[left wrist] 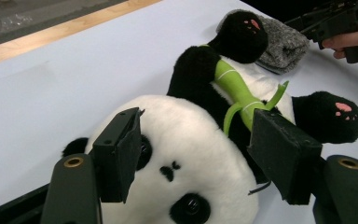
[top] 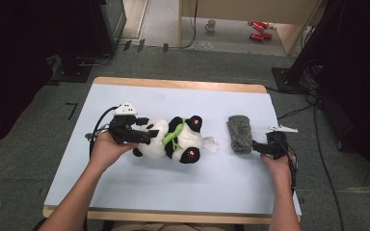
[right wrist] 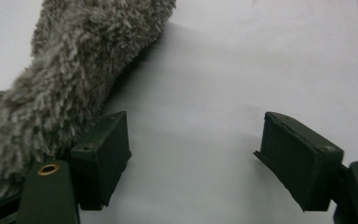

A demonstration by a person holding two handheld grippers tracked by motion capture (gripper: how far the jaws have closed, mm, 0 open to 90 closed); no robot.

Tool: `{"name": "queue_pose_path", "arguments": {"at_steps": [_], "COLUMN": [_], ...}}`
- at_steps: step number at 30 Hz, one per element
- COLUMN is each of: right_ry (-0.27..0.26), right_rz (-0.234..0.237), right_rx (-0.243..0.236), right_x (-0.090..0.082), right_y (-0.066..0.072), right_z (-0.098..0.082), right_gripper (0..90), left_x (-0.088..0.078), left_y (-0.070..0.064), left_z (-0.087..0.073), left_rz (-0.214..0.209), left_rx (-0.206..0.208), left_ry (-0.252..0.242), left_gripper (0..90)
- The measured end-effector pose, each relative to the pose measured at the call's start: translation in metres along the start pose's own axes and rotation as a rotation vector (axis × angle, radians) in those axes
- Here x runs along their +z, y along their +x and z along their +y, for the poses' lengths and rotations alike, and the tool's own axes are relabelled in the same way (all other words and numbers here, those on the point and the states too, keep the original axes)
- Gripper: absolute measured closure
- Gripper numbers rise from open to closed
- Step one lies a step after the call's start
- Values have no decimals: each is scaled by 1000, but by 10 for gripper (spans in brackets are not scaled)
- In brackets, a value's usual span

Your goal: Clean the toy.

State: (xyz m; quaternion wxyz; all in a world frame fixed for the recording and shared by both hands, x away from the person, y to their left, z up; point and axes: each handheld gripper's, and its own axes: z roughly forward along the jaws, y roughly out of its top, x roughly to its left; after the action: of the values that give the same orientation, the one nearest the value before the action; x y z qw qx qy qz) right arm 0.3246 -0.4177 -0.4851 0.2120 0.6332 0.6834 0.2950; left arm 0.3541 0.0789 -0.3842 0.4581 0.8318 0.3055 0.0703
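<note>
A pale blue table top (top: 125, 192) with a wooden rim fills the middle of the high view; its near edge is partly covered by the person's forearms. A plush panda (top: 173, 139) lies on its back at the centre of the sheet, head toward 9 o'clock, feet toward 3 o'clock, a green bamboo stalk (top: 172, 134) across its chest. In the left gripper view the lower part of the panda's face is cut off by the frame. At 3 o'clock of the panda, apart from it, lies a grey fuzzy cloth (top: 240, 133); in the right gripper view its nearer end is blurred and runs out of frame.

The left gripper (top: 142, 137) has its jaws released, standing at either side of the panda's head (left wrist: 186, 154); whether the pads touch the fur is hard to tell. The right gripper (top: 259, 147) is at 3 o'clock of the cloth, jaws apart over bare sheet, the cloth beside one jaw, not between them.
</note>
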Motion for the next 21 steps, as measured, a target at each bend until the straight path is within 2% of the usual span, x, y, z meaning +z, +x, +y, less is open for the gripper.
{"name": "queue_pose_path", "arguments": {"at_steps": [3,6,9,12,16,18,21], "right_ry": [-21,-64,-114,-136,-146,-139,-122], "right_rz": [-10,-9,-5,12,57,72,91], "right_rx": [-11,5,-4,-7,7,2,-2], "right_x": [-6,-15,-23,-27,-25,-22,-14], "right_y": [0,-1,2,8,17,23,31], "right_z": [5,10,16,21,27,29,31], "right_gripper": [258,276,288,295,295,295,290], "left_x": [-4,-7,-8,-10,-14,-15,-14], "left_y": [6,12,19,24,29,29,29], "left_z": [-3,-9,-17,-23,-31,-36,-44], "left_rz": [8,13,12,21,16,19,6], "left_rx": [2,-5,-17,-21,-21,-2,5], "left_ry": [6,-3,2,9,6,14,11], "left_gripper": [338,339,340,339,339,340,340]}}
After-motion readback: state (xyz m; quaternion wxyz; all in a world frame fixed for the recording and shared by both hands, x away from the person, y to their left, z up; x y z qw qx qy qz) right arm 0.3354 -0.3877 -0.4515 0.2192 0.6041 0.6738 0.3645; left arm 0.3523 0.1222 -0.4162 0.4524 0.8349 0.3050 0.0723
